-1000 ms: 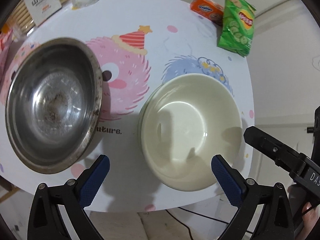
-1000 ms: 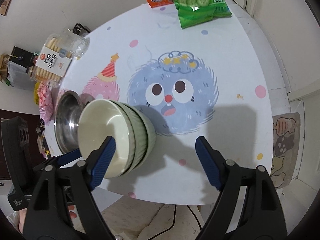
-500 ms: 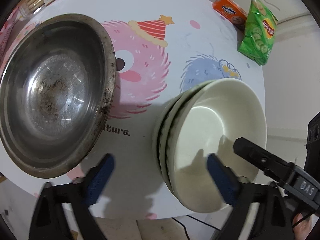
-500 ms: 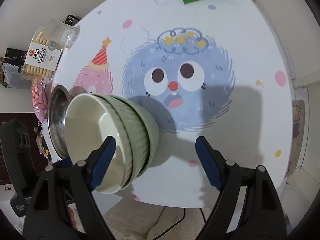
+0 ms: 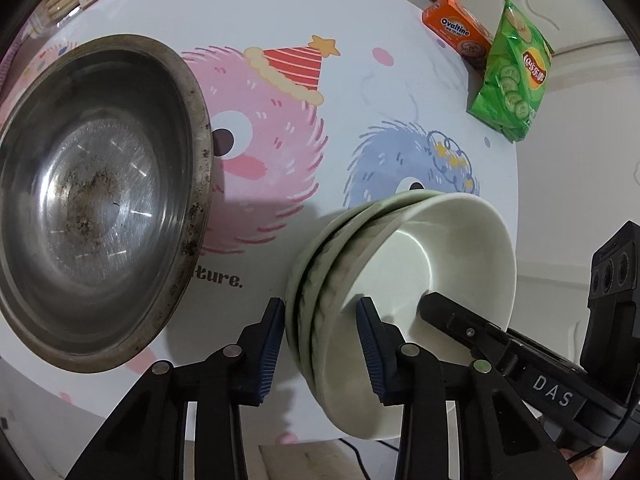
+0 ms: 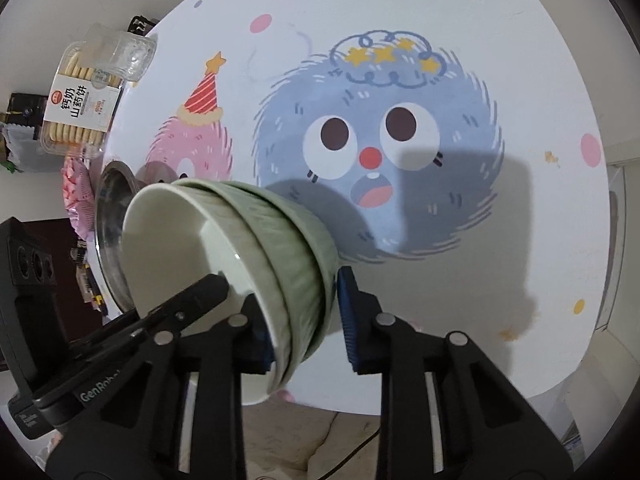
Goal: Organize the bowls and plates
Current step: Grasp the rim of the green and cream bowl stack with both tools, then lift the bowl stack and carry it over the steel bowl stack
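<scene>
Your left gripper is clamped across the rims of the stacked bowls: one blue pad sits against the outer wall of the outermost bowl, the other presses inside the white inner bowl. Your right gripper has its jaws drawn in on the same stack from the opposite side, one pad inside the white bowl and the other against the ribbed green wall of the outer bowl. Both tools therefore grip the stack at once, and each shows in the other's camera as a black finger reaching into the white bowl.

The stack is three nested bowls, pale green and ribbed outside, white within. It is tipped steeply on its side, its mouth turned toward your right in the left wrist view, above the near edge of the round table.

Just beside the stack, to its left in that view, lies a large steel basin, its inside stained with dark specks.

Farther across the cartoon-printed tabletop, an orange Ovaltine box and a green chip bag lie together at the far edge. At the table's other side sits a clear biscuit tub with a glass jar touching it.
</scene>
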Demonstrator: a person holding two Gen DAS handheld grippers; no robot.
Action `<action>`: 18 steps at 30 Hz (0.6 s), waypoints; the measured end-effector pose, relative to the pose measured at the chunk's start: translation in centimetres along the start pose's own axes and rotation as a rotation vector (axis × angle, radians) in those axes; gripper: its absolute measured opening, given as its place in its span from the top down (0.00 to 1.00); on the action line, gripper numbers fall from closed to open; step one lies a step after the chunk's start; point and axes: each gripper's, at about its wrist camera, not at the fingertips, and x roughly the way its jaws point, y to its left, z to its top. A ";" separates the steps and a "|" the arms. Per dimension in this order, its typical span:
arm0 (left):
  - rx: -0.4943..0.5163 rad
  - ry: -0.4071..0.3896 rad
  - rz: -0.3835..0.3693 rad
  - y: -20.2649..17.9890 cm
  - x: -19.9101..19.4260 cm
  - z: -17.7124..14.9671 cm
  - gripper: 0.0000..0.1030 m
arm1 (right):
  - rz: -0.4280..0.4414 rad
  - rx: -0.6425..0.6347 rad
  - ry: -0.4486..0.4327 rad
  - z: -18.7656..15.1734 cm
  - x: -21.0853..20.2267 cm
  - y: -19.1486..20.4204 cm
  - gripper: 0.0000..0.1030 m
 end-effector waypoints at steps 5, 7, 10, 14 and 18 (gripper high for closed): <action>-0.002 0.008 0.005 0.5 -0.2 0.0 0.75 | -0.043 -0.073 0.000 -0.2 -0.1 0.8 0.74; 0.009 0.009 0.011 0.7 -0.3 0.0 0.78 | -0.047 -0.077 -0.006 -0.3 -0.1 0.8 0.74; 0.034 0.004 0.023 0.6 -0.5 0.0 0.81 | -0.041 -0.077 0.000 -0.3 -0.2 0.7 0.74; 0.052 0.007 0.033 0.3 -0.5 -0.1 0.82 | -0.048 -0.081 0.001 -0.4 -0.3 0.7 0.74; 0.078 -0.004 0.045 -0.4 -0.8 -0.1 0.82 | -0.051 -0.082 -0.014 -0.5 -0.6 0.9 0.74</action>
